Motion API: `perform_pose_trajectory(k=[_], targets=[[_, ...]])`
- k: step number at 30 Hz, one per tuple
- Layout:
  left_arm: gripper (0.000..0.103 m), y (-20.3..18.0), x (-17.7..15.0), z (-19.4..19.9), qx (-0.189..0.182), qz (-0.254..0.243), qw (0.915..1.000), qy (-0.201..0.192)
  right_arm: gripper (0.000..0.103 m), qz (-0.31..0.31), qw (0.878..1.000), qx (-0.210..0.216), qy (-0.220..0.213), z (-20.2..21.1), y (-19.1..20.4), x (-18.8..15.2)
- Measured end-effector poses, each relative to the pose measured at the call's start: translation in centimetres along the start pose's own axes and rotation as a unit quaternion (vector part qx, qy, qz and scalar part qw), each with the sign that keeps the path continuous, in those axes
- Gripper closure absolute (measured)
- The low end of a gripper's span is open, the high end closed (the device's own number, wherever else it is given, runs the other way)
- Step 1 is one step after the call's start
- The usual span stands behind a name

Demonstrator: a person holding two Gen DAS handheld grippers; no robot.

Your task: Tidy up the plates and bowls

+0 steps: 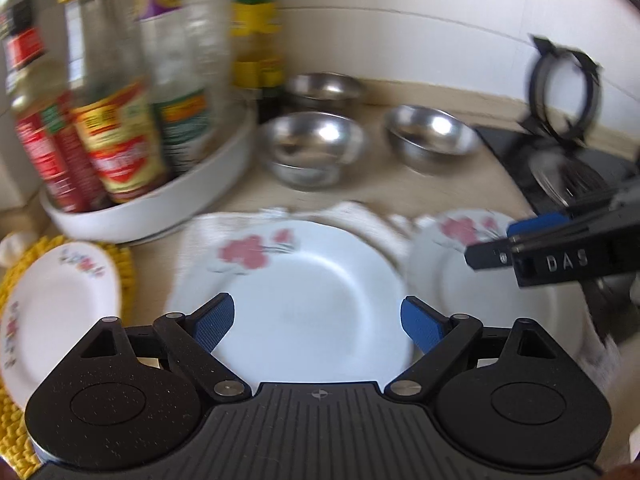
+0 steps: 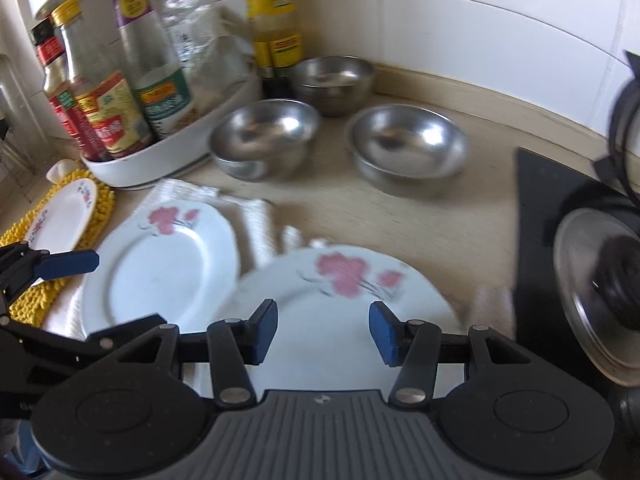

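Two white plates with pink flowers lie side by side on a white cloth. My left gripper (image 1: 318, 326) hovers open over the left plate (image 1: 304, 292), with nothing between its pads. My right gripper (image 2: 324, 332) hangs open above the right plate (image 2: 344, 300), also holding nothing. The right gripper (image 1: 500, 240) reaches in over the right plate (image 1: 460, 284) in the left wrist view. A small flowered plate (image 1: 52, 304) rests on a yellow mat. Three steel bowls (image 2: 264, 136) (image 2: 408, 144) (image 2: 334, 80) stand upright behind the plates.
A white tray (image 1: 160, 212) full of sauce bottles stands at the back left, close to the bowls. A black stove (image 2: 536, 220) with a metal lid (image 2: 592, 292) borders the right side. The tiled wall runs behind the counter.
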State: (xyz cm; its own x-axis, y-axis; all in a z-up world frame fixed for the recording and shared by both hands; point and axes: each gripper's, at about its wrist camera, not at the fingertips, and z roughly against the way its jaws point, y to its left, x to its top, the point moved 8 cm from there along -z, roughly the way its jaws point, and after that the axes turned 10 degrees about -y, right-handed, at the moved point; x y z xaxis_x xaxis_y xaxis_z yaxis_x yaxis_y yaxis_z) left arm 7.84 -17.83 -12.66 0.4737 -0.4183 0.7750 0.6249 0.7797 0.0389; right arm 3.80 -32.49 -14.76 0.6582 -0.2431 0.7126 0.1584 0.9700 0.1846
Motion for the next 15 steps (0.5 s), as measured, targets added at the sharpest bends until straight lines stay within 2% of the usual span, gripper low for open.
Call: perform_pose_trajectory(k=[3,9,15], targets=[[0.009,-2.6,-0.2,0.2,-0.004,-0.025,0.9997,0.000,0.041,-0.006,1.000,0.005,0.004,0.4,-2.0,-0.8],[0.009,-7.3,-0.8,-0.1,0.003,-0.031,0.9994,0.016,0.041,-0.004,1.000,0.025,0.012,1.1,-5.4,-2.0],[0.009,-9.7,-1.8,-0.4,0.020,-0.024,0.9989,0.034,0.041,0.009,0.999,0.049,0.022,0.5,-6.9,-2.5]])
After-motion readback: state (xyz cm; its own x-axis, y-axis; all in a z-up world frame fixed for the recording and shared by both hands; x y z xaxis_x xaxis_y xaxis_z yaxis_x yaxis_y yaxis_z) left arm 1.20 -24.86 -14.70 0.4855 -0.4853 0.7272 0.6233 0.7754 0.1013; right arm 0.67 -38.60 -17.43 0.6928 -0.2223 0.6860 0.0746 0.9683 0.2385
